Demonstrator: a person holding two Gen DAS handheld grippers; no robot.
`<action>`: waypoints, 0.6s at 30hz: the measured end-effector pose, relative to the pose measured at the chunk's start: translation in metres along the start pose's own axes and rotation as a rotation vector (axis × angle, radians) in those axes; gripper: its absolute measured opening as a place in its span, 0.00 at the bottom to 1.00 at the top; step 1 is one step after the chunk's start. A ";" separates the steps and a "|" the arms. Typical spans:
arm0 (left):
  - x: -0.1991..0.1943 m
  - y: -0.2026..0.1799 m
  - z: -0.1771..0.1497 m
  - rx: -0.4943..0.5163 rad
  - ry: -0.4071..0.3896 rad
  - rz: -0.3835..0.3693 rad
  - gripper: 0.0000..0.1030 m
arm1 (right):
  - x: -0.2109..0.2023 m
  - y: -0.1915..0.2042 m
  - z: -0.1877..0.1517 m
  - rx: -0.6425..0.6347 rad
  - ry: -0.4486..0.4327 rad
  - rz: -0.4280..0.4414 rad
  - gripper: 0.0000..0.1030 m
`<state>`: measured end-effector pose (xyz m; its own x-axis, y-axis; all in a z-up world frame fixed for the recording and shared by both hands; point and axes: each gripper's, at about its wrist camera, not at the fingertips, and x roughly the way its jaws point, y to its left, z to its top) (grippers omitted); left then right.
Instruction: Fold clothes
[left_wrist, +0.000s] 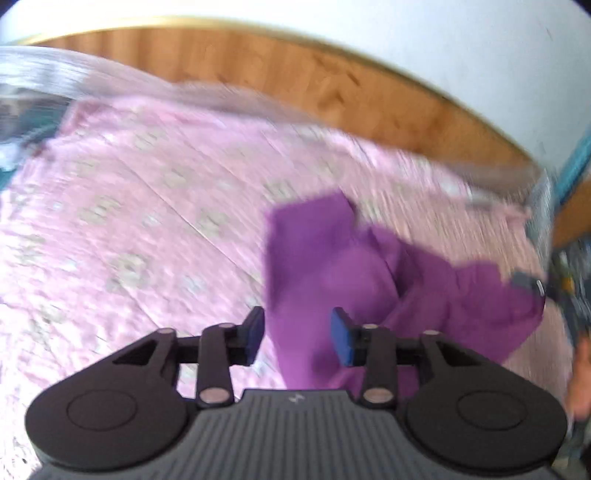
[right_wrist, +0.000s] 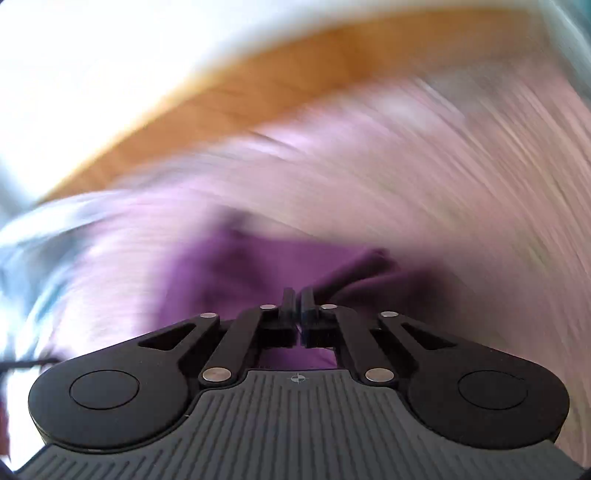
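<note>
1. Purple garment (left_wrist: 332, 266) lies crumpled on the pink patterned bedsheet (left_wrist: 147, 192); wooden headboard (left_wrist: 295, 74) beyond.
2. Left tongs (left_wrist: 297, 338): pads partly apart, nothing pinched between them; the purple cloth lies below and beyond the gap.
3. Right tongs (right_wrist: 296, 295): pads pressed together, with a gathered fold of the purple garment (right_wrist: 229, 269) at their tips; heavy blur, so the exact pinch is hard to read.
4. Right tongs also show at the garment's far edge (left_wrist: 532, 282).
</note>
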<state>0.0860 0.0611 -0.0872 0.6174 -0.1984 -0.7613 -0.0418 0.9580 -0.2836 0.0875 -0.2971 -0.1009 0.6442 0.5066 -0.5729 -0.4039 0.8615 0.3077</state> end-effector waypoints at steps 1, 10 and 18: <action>-0.009 0.012 0.008 -0.034 -0.037 0.005 0.47 | -0.003 0.047 0.004 -0.119 0.001 0.093 0.00; -0.016 0.002 0.005 0.135 0.019 -0.007 0.65 | -0.007 0.067 -0.064 0.104 0.070 -0.078 0.40; 0.010 -0.038 -0.008 0.103 0.095 -0.123 0.65 | -0.023 -0.173 -0.066 1.005 -0.093 -0.148 0.84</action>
<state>0.0879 0.0212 -0.0886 0.5359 -0.3294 -0.7774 0.1129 0.9404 -0.3207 0.0998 -0.4599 -0.1915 0.7085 0.3565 -0.6091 0.3887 0.5231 0.7584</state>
